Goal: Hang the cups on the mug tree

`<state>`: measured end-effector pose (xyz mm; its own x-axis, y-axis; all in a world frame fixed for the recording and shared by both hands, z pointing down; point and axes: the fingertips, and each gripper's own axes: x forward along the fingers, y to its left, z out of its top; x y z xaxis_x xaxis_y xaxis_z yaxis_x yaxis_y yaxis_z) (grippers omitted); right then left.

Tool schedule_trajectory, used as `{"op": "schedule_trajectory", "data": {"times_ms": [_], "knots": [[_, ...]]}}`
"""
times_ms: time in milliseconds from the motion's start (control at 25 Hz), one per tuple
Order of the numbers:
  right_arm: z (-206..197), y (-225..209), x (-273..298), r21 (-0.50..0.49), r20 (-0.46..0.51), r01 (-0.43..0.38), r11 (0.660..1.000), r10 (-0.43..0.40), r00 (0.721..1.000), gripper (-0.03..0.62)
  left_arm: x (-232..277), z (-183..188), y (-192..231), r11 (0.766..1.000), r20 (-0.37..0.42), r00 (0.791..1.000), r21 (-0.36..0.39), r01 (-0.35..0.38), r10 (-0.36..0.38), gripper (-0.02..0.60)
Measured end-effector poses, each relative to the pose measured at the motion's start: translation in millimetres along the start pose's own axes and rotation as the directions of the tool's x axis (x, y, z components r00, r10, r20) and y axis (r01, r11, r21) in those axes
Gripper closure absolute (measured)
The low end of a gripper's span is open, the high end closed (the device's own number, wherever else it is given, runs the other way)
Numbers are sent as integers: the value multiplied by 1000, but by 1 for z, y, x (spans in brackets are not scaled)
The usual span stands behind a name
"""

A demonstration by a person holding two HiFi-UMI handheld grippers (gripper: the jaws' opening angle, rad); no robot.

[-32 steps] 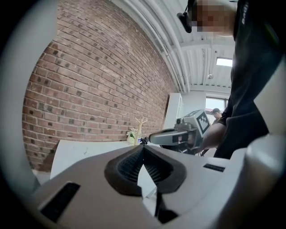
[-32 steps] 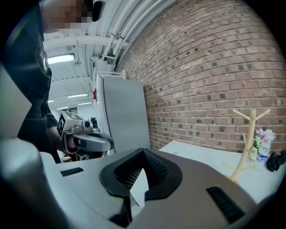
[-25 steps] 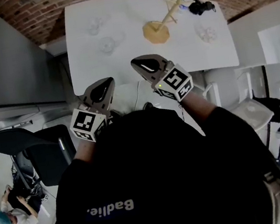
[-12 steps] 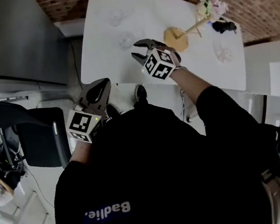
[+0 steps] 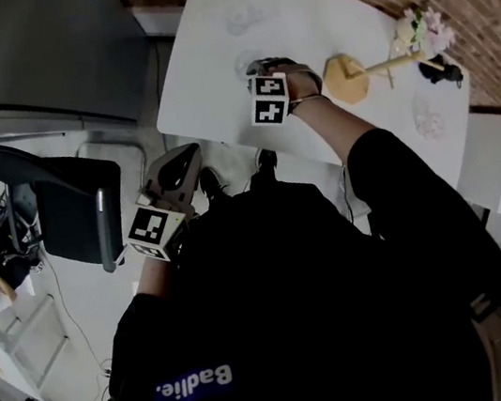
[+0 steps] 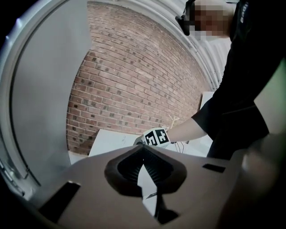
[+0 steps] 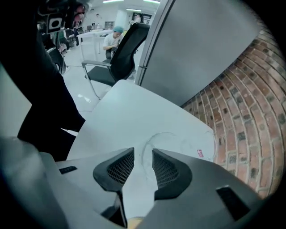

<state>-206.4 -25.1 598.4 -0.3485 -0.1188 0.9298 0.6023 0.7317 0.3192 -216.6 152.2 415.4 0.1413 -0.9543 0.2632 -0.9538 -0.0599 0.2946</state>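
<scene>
From the head view, a white table (image 5: 213,87) stands against a brick wall (image 5: 475,5), with the mug tree (image 5: 346,80) near its right end, its wooden base flat and its branches bare; flowers (image 5: 421,28) stand just behind it. The right gripper (image 5: 266,66) points steeply down over the table's near middle, just left of the tree's base. One clear cup (image 5: 245,22) sits farther back on the table and another, the right cup (image 5: 429,117), lies past the tree. The left gripper (image 5: 182,159) hangs off the table's near edge, above the floor beside a black chair (image 5: 71,206). In the left gripper view, the jaws are pressed together with nothing between them; beyond them are the wall, the table edge and the right gripper's marker cube. In the right gripper view, the jaws have just been opening and stand apart, and a near cup (image 7: 154,139) rests on the table in line with the gap, beyond the pads; neither pad presses on it
</scene>
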Motion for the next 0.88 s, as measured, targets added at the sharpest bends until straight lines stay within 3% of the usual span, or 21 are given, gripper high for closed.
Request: {"op": "schedule_trajectory", "data": {"times_ms": [280,480,640,880], "knots": [[-2,9,25,-63,-84,-57,996,52,995,489,-5,-5,3,1000,-21,1000,-17,-20,20,578],[-2,7,28,-56,-108,-112,992,106,989,534,1,-6,3,1000,-25,1000,-11,11,-11,578],[-1,13,22,-4,-65,-119,993,119,991,546,1,-5,6,1000,-32,999,-4,23,-24,578],[1,25,1,101,35,-48,994,45,998,546,8,3,7,998,-44,997,24,66,-65,578]]}}
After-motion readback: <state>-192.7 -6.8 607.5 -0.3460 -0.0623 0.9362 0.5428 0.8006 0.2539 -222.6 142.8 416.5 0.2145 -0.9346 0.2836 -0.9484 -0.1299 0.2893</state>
